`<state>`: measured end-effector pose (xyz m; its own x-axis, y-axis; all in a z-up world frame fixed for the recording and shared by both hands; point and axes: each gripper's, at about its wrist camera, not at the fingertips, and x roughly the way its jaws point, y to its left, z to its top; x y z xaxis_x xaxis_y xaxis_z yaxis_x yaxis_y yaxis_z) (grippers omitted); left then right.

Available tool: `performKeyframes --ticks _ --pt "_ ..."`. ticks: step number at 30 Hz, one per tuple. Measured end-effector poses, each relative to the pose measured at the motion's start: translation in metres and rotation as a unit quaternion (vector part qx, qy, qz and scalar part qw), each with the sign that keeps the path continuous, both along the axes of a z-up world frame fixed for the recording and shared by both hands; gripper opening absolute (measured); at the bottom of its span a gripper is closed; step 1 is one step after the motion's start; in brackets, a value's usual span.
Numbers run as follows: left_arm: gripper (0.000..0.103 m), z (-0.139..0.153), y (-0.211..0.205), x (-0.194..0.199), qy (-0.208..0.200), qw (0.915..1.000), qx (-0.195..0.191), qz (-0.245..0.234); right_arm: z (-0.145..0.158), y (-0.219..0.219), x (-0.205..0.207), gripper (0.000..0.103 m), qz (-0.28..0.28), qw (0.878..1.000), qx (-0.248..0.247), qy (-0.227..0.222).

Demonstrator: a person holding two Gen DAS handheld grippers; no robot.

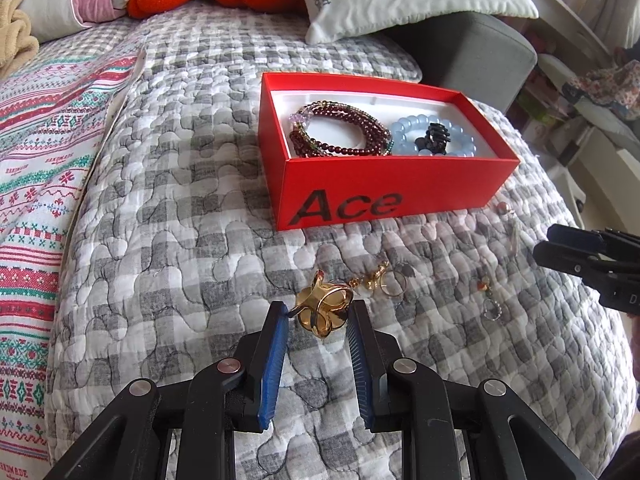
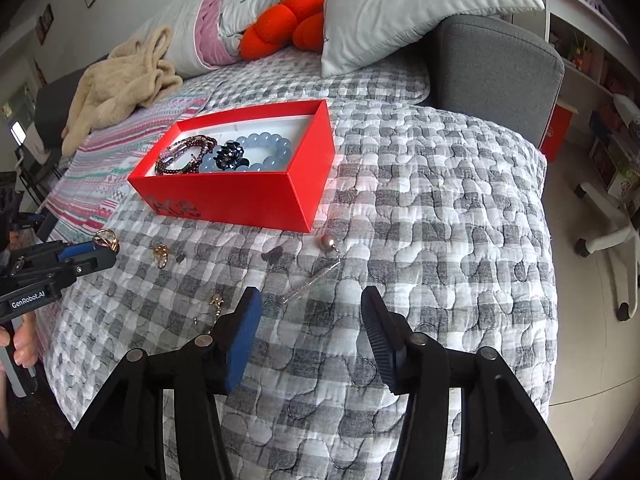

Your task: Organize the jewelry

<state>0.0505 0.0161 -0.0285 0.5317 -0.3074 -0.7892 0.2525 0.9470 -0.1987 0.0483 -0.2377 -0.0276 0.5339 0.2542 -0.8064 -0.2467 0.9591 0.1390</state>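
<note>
Left tool (image 1: 319,309): clamped on the gold ring (image 1: 323,307), above the bed quilt (image 1: 168,184).
Right tool (image 2: 312,300): jaws parted, empty.
Red box (image 1: 384,192): holds bracelets (image 1: 344,134).

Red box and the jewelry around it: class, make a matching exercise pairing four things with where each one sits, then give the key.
Things:
1. dark red bead bracelet
2. gold ring
3. pearl pin
4. black hair claw

Places:
A. between the left gripper's fingers
B. on the blue bead bracelet in the red box
C. loose on the quilt, beside the box
D. left part of the box

Pairs: 1-D, 2-A, 3-C, 4-B
</note>
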Motion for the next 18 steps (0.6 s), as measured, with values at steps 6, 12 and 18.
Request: performKeyframes --ticks 6,12,18 --pt "0.024 -0.002 -0.007 0.0 0.001 0.9999 0.007 -0.009 -0.011 0.007 0.011 0.055 -0.01 1.0 -0.02 0.003" --pt "0.024 -0.003 -0.009 0.001 0.002 0.9999 0.008 -0.01 -0.019 0.018 0.023 0.054 -0.012 0.999 -0.048 -0.017" --pt "0.025 -0.005 -0.008 0.003 0.006 0.9999 0.008 -0.009 -0.02 0.02 0.029 0.05 -0.007 0.999 -0.043 -0.025"
